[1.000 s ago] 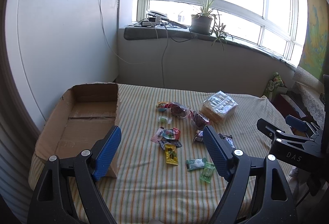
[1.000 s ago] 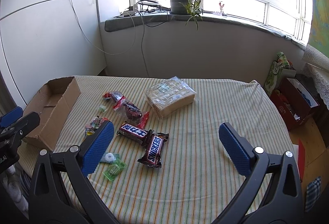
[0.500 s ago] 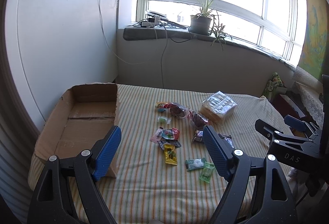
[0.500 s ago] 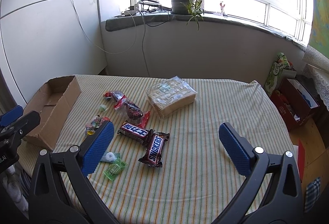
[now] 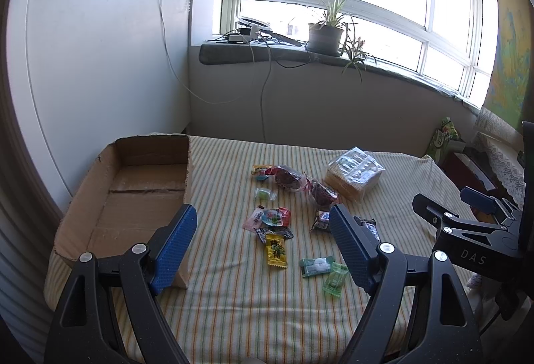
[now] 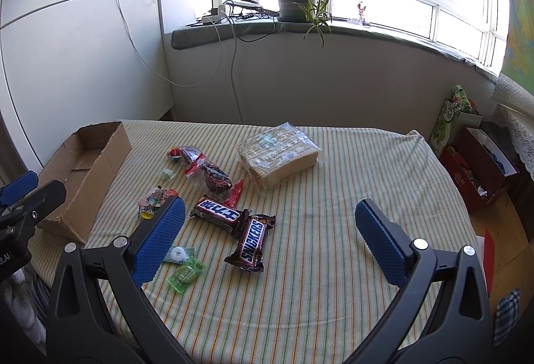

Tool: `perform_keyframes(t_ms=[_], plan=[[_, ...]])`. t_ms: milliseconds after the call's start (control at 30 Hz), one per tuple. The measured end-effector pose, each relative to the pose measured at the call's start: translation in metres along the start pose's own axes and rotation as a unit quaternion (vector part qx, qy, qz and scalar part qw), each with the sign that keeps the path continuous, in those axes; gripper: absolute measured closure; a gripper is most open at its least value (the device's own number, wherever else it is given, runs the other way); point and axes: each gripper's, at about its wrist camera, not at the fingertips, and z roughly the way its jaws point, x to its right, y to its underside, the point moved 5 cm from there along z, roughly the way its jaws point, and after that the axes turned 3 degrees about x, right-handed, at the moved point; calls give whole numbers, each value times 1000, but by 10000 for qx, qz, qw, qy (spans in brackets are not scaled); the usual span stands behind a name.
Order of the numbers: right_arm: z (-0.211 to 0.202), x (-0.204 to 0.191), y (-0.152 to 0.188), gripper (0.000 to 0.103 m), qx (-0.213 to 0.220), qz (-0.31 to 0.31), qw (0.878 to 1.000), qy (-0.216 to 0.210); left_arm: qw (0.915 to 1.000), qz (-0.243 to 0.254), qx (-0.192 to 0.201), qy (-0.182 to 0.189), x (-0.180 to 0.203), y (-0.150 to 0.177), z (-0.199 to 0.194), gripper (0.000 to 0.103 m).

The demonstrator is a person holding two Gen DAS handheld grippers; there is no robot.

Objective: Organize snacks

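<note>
— What is on the worktop?

— A striped cloth covers it, and the snacks lie in a loose scatter toward its left half. Two Snickers bars touch end to end near the middle. Just beyond them sit two clear packets of dark red sweets, and past those, toward the far edge, a large clear-wrapped pack of wafers. A yellow candy, two green mints and a small heap of bright wrappers lie nearer the front edge.

— And the box?

— An open cardboard box, nothing visible inside, stands along the worktop's left edge, well apart from the wafers and near the small candies.

— Your grippers?

— My left hand-held gripper hangs above the front-left part of the worktop, jaws spread wide, nothing between them; the yellow candy shows in the gap. My right hand-held gripper is likewise spread wide and holds nothing, above the front edge with the Snickers bars framed between its blue pads.

— Behind it all?

— A potted plant on the windowsill.
</note>
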Motion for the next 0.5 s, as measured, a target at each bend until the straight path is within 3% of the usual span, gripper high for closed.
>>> perform_keyframes(t_ms=[500], plan=[[1,-1,0,0,-13,-12,10000,2,10000,-6,-40,27,0,3,3,21]])
